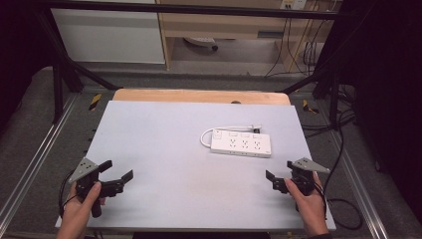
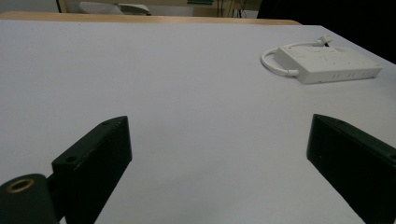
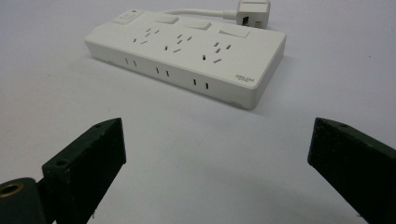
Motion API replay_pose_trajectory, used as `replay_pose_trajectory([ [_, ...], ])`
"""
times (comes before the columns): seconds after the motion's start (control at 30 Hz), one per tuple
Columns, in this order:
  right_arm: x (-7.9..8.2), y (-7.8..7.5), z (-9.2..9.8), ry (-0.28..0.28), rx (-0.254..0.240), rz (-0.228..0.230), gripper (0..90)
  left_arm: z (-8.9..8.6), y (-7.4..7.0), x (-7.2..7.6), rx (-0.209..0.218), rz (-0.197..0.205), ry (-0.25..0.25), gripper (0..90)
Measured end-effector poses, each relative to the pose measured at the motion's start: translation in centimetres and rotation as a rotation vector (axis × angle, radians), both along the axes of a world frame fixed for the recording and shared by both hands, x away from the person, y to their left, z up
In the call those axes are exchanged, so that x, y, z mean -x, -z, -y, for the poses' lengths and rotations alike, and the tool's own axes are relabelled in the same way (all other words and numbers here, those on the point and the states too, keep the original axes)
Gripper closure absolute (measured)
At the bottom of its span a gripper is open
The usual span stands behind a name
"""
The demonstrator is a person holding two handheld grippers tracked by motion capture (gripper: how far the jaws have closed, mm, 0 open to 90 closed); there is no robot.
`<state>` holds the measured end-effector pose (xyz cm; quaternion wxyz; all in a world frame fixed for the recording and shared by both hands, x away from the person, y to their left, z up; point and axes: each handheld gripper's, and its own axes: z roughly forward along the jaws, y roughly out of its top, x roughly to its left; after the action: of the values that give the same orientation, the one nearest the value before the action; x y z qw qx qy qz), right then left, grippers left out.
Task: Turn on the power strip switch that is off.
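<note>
Power strip [image 1: 241,144] lies flat on the desk [image 1: 164,149], right of centre and toward the far half, sockets up. Its cord [image 1: 219,132] loops round the left end and runs along the far side to the plug [image 1: 256,128], which lies on the desk just behind the strip.

Left gripper [image 1: 117,174] sits at the near left corner, held in the person's left hand [image 1: 82,209]. Its fingers [image 2: 93,163] stand wide apart with nothing between them but bare desk; the strip is well apart from it, up and to the right in the left gripper view.

Right gripper [image 1: 279,175] is at the near right edge, in the right hand [image 1: 308,199], aimed at the strip's near long side. Fingers [image 3: 86,168] likewise spread wide, empty. The strip is near but not touched.

Judged step: approach not begun; both hands parked.

Risks from here:
- Strip is low, wide and smooth. A grasp across its width may exceed the opening; fingers could slip off the rounded edge and push the strip away instead.
- Lifting by one end would tilt it, and the loose cord and plug would drag.
- Catching the cord loop with a finger would swing the strip round.
- The plug is small, close to the strip's back edge; reaching over could bump the body.
</note>
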<state>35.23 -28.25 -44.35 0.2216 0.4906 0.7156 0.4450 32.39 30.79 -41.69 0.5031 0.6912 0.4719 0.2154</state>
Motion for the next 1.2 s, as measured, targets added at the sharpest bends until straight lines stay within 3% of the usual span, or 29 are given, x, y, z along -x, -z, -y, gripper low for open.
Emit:
replay_pose_trajectory([
  [0.2, 0.0, 0.0, 0.1, 0.006, 0.002, 0.0, 4.1, -0.1, 0.0, 0.0, -0.001, 0.0, 0.001, 6.7],
  [0.43, -0.1, -0.1, 0.1, 0.01, -0.028, -0.014, 3.8, 0.0, 0.1, 0.0, -0.011, -0.004, 0.003, 5.9],
  [0.7, 0.0, -0.7, -0.3, -0.028, -0.02, -0.031, 4.4, -0.1, 0.2, 0.0, -0.011, -0.01, -0.01, 5.6],
  [0.8, -0.1, -1.1, -0.5, -0.038, -0.023, -0.029, 4.4, 0.4, 0.4, -0.4, -0.03, -0.019, 0.009, 5.3],
  [1.07, -0.3, -2.6, -0.9, -0.05, -0.021, -0.025, 6.1, -0.1, 0.5, -0.5, -0.026, -0.023, -0.009, 5.5],
  [1.2, -0.9, -3.5, -1.0, -0.063, 0.005, -0.015, 6.0, -0.2, 0.5, -0.5, -0.022, -0.025, -0.011, 5.6],
])
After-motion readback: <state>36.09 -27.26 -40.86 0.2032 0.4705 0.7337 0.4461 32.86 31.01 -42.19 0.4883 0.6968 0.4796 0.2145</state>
